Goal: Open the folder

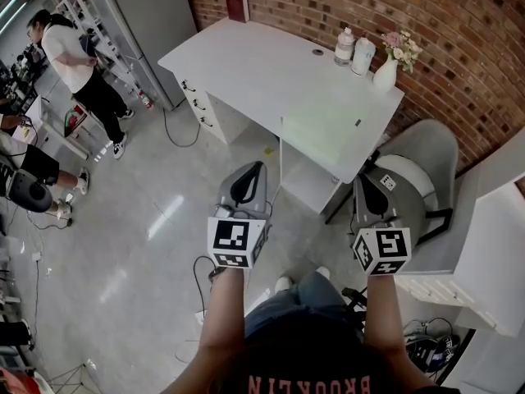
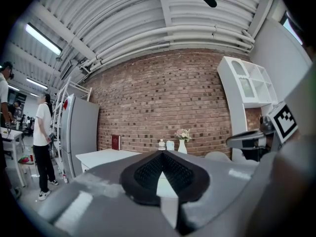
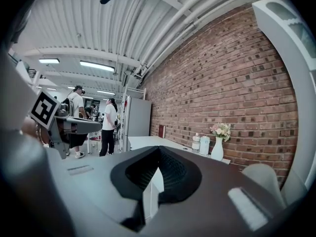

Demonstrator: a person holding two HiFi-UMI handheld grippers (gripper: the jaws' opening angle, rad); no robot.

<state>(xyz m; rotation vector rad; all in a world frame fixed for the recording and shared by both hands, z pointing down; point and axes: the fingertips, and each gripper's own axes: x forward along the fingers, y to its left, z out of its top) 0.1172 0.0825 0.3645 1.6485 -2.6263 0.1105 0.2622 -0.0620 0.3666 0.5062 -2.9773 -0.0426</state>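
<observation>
With the left gripper (image 2: 162, 152) and right gripper (image 3: 159, 147) held short of the white rectangular bench (image 1: 246, 64), fingers (image 2: 145, 172) together and empty, I should part them before reaching the pale yellow-green flat folder (image 1: 318, 136), which lies square at the bench's near corner, its long axis and spine unclear.

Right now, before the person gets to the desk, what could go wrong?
The left tool and right tool are both shut, so they might only shove the pale flat folder. It lies near the front edge of the desk and could slide off.
The vase of flowers and the bottles stand at the back corner. A wide swing may tip them.
The chair sits close beside the desk and could get bumped.
</observation>
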